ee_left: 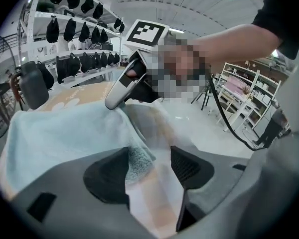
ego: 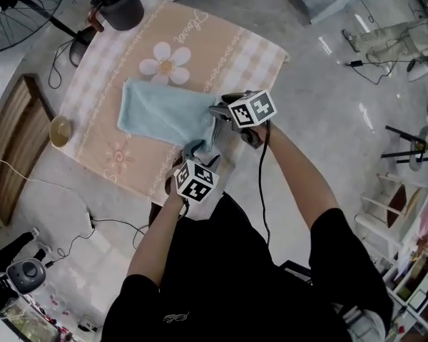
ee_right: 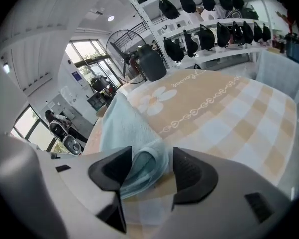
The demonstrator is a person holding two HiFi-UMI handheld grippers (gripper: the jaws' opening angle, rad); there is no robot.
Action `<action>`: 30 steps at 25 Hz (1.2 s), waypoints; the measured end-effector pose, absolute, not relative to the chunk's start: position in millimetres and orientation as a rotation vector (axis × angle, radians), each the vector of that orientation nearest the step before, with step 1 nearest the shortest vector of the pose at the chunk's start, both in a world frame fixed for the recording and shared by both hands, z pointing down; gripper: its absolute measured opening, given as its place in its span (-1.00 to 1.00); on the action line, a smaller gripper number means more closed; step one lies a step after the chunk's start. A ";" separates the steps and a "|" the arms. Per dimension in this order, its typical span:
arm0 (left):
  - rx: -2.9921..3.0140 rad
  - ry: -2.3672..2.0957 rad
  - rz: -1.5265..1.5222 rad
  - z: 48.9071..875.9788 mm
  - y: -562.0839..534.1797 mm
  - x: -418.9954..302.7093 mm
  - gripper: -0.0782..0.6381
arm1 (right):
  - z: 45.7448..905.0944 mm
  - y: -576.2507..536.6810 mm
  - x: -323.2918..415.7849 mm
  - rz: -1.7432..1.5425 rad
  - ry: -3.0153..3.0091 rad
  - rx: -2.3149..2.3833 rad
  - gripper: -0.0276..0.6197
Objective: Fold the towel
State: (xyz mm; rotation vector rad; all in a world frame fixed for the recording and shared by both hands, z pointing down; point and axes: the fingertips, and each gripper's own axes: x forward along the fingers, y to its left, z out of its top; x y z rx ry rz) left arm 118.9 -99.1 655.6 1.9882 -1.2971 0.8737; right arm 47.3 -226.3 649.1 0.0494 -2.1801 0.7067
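Towel [ego: 164, 112] lies folded on the table [ego: 228, 55]. Left gripper [ee_left: 150, 159] gapes, a towel corner brushing one pad. Right gripper [ee_right: 152, 161] stands wide around the folded edge, unclamped.

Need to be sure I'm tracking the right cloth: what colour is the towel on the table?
Light blue, plain; the towel shows best in the head view.

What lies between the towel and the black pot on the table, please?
A white flower printed on the tablecloth lies between the towel and the pot; nothing loose sits there. The head view shows it.
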 end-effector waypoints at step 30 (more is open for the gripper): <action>1.880 -1.232 0.659 648.6 -101.0 90.5 -0.65 | 657.7 -216.4 58.3 0.857 -2.114 0.110 -0.61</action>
